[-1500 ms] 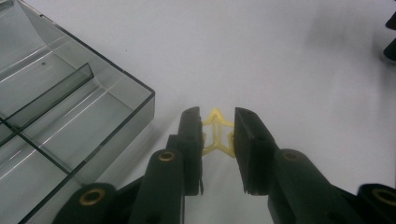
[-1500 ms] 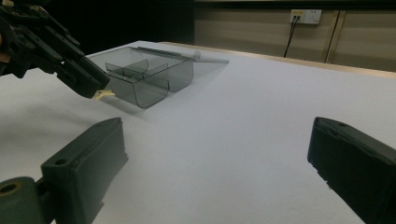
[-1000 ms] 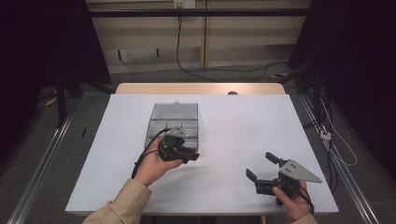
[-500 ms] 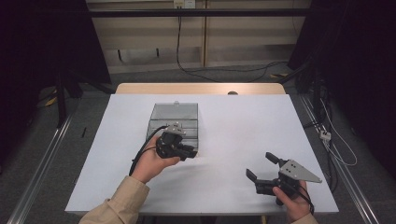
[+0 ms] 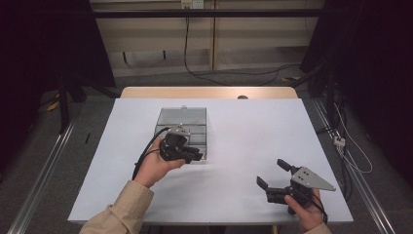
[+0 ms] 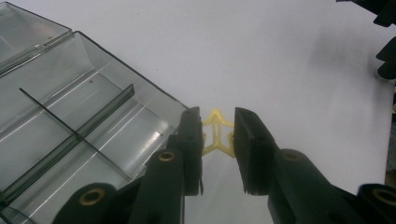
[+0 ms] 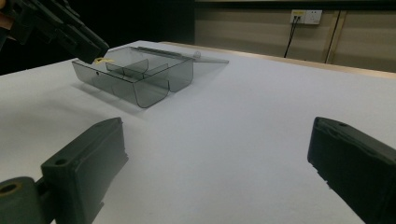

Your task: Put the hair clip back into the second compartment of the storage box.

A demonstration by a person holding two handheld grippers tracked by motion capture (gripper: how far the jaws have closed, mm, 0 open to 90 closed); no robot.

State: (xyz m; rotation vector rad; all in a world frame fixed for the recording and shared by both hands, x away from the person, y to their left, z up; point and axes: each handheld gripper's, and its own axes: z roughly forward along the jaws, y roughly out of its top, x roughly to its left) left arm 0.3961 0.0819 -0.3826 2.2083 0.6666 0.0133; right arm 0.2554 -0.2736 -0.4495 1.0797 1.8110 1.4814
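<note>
High view: left gripper (image 5: 195,155) sits mid-frame at the near corner of the clear divided box (image 5: 184,117), right gripper (image 5: 272,175) lower right with jaws wide apart over the white table (image 5: 243,131).

Left gripper view: jaws clamped on a small yellow clip (image 6: 217,135), centre frame, just beside the box's corner.

Right gripper view: jaws spread, nothing between them; box and clip upper left.

The compartment box (image 5: 184,130) is sitting on the tabletop (image 5: 243,126), left of centre. The left gripper (image 6: 218,140) is hovering over its near right corner, gripping a small clip (image 6: 217,135); the right gripper (image 5: 273,176) is waiting well apart, near right.
</note>
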